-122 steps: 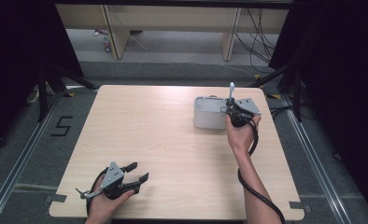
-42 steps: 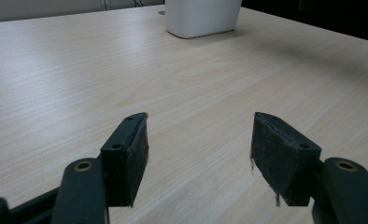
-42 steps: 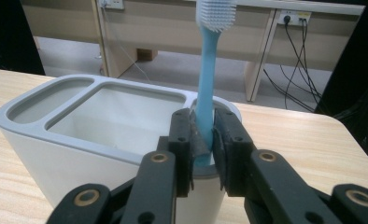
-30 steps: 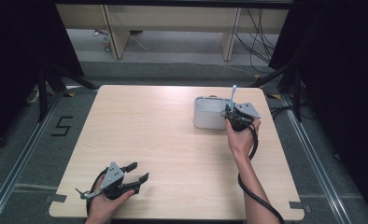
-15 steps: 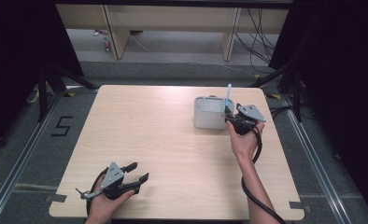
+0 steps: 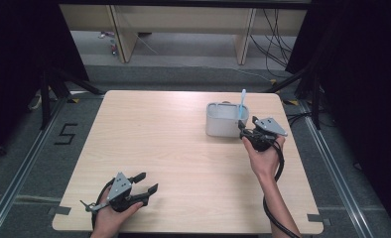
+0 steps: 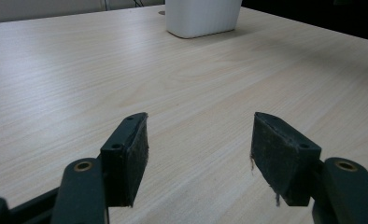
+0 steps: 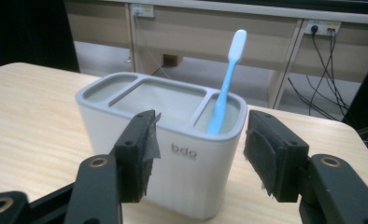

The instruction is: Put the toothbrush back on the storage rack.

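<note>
A white holder (image 6: 222, 123) with a grey rim and three compartments stands at the table's far right. A light blue toothbrush (image 8: 226, 84) leans upright in its right-hand compartment (image 6: 241, 105), head up. My right gripper (image 6: 243, 130) sits just in front of the holder (image 8: 98, 116). Its jaws have just been opening and now stand wide, with nothing between the pads and the toothbrush free of them (image 8: 201, 149). My left gripper (image 6: 146, 182) rests low near the table's front left, open and empty (image 7: 200, 140), pointing toward the distant holder (image 7: 203, 16).
The light wooden table (image 6: 173, 148) is bare between the two grippers. Black frame legs and dark curtains flank it. Cables and wooden furniture legs lie on the floor beyond the far edge. A floor mark "5" (image 6: 65, 134) is to the left.
The right gripper had the toothbrush in its jaws at the holder. It has opened, let the toothbrush stand in the compartment, and drawn back slightly toward the person. The left gripper has not moved.
</note>
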A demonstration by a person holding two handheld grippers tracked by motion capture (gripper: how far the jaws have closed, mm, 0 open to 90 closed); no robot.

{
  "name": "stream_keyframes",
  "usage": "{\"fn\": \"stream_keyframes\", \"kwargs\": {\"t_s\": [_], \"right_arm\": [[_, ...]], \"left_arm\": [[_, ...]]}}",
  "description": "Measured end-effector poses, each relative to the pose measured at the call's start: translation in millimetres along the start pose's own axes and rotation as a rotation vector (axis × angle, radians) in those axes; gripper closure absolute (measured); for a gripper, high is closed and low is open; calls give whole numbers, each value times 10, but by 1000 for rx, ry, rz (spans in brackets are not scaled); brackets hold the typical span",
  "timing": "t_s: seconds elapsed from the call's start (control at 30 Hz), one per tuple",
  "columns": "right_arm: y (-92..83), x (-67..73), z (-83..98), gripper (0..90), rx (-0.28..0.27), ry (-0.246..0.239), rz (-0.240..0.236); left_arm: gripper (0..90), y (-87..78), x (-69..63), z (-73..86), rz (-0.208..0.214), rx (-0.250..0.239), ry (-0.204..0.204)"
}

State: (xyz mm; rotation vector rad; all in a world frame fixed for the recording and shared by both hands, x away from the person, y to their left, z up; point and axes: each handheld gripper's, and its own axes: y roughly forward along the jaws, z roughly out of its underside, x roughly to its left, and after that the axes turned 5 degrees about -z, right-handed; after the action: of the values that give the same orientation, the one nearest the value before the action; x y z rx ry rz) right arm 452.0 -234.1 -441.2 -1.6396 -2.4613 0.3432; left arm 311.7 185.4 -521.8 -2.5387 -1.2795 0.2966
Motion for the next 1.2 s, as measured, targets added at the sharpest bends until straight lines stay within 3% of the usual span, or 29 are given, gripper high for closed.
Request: {"fn": "stream_keyframes", "kwargs": {"t_s": [0.07, 0.13, 0.17, 0.2, 0.23, 0.27, 0.33, 0.43, 0.47, 0.57, 0.63, 0.73, 0.77, 0.8, 0.87, 0.9, 1.0, 1.1, 1.2], "right_arm": [[-42, 2, 14, 433, 1, -24, 8], [-90, 24, 34, 431, 11, -4, -3], [-113, 17, 40, 429, 21, -24, -5], [-142, 39, 59, 429, 22, -1, -10], [-154, 22, 66, 429, 20, -26, -16], [-177, 39, 83, 429, 20, -10, -14], [-222, 34, 113, 429, 25, -33, -19], [-307, 66, 173, 429, 40, -8, -18], [-321, 49, 193, 429, 31, -36, -21], [-406, 94, 266, 428, 44, -6, -29], [-455, 88, 311, 428, 45, -40, -35], [-525, 141, 404, 427, 45, -8, -42], [-544, 142, 432, 428, 46, -30, -31], [-559, 150, 467, 427, 57, -32, -55], [-597, 173, 524, 428, 63, -35, -48], [-610, 210, 563, 427, 67, -1, -57], [-663, 223, 638, 427, 85, -18, -90], [-699, 249, 692, 427, 79, -32, -71], [-741, 257, 740, 429, 88, -14, -89]], "left_arm": [[359, 1, -2, 0, 0, 0, -1], [359, 1, -4, 0, -1, 0, -1], [359, 1, -4, 0, -1, -1, -1], [359, 0, -1, 0, -2, 0, 1], [359, 0, 0, 0, -2, 0, 0], [359, 7, 3, 3, 4, -8, -2], [359, 2, 1, 1, 0, -3, -1], [359, -2, -5, 0, -3, 1, 2], [359, -1, -6, 0, -3, 0, 2], [359, -1, -5, 0, -4, 1, 1], [359, 0, -6, 0, -4, 0, -2], [359, -1, -6, 0, -4, 0, 0], [359, -1, -6, 0, -4, 1, 2], [359, -1, -6, 0, -4, 1, 2], [359, -2, -7, 0, -5, -1, 1], [359, -3, -6, 1, -6, 0, -1], [359, -3, -3, 1, -6, -2, -2], [360, -4, -4, 2, -6, -4, -3], [360, -5, -5, 2, -5, -6, -4]]}}
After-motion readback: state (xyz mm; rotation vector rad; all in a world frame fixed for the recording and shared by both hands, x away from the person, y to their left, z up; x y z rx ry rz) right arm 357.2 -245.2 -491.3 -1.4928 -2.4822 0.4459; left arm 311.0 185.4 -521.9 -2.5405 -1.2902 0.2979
